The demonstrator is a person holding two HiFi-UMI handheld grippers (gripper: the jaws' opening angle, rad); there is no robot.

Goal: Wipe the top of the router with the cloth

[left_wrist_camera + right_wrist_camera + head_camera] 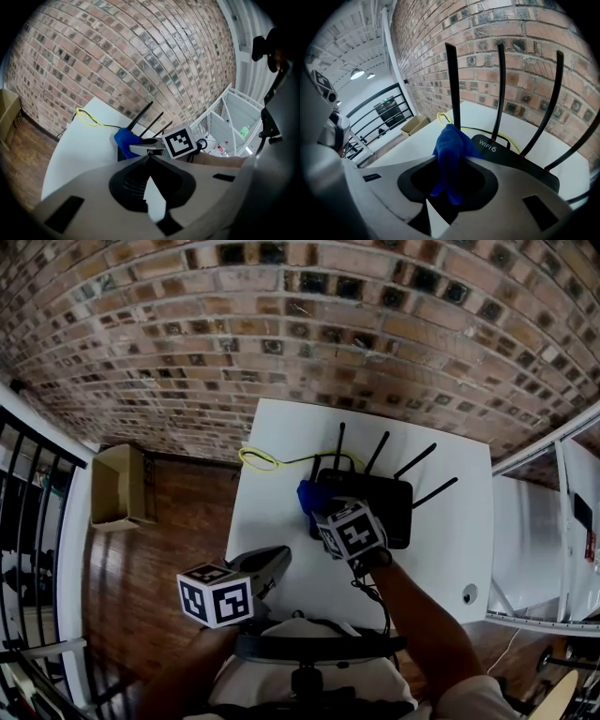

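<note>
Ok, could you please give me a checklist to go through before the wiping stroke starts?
1. Cloth gripped: ok. The right gripper is shut on the blue cloth.
2. Cloth over the router: ok, at its left end in the head view.
3. Cloth touching the router's top: cannot tell.
4. Stroke path: ok. The visible top is bare, and the four antennas stand along the far edge.
5. Left gripper out of the way: ok. It is shut and empty, by the near edge of the table.
6. Router steadied: not ok. Nothing holds it.
</note>
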